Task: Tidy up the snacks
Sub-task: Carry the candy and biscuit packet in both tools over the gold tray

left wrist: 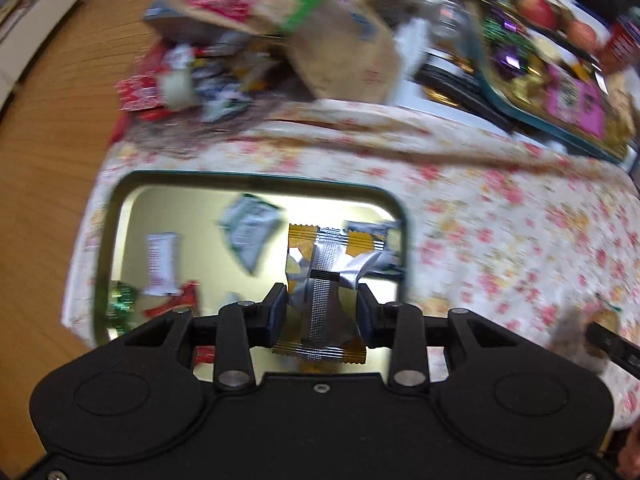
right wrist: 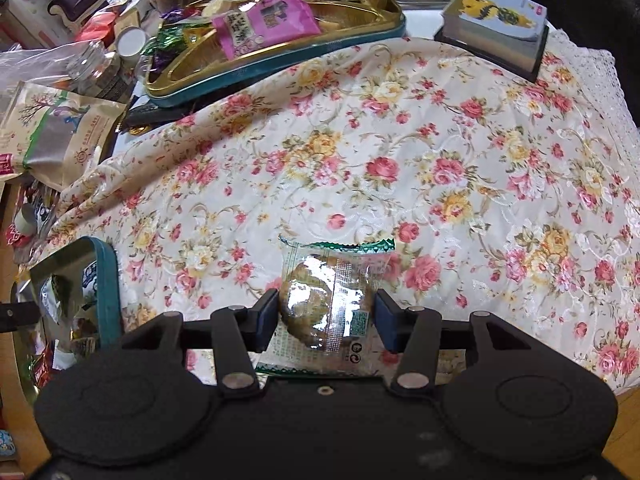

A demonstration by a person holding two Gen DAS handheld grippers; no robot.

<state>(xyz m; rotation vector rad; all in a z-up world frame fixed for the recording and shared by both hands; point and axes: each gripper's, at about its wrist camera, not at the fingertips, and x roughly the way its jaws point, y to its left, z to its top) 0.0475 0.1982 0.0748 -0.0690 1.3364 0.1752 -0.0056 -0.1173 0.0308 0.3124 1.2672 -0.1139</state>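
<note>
My left gripper (left wrist: 322, 308) is shut on a silver and orange snack packet (left wrist: 325, 280) and holds it over a gold tin tray with a teal rim (left wrist: 256, 178). Several wrapped snacks lie in that tray, among them a white packet (left wrist: 161, 262) and a green and white packet (left wrist: 250, 230). My right gripper (right wrist: 326, 316) is shut on a clear packet with a green edge holding a brown pastry (right wrist: 326, 300), just above the floral tablecloth (right wrist: 440, 152). The same tray shows at the left of the right wrist view (right wrist: 106, 280).
A second teal-rimmed gold tray (right wrist: 280, 52) with a pink packet (right wrist: 266, 20) stands at the back of the table. Kraft paper bags (right wrist: 60, 132), a glass jar (right wrist: 94, 66), a boxed card deck (right wrist: 500, 20) and a loose snack pile (left wrist: 192, 80) surround the cloth.
</note>
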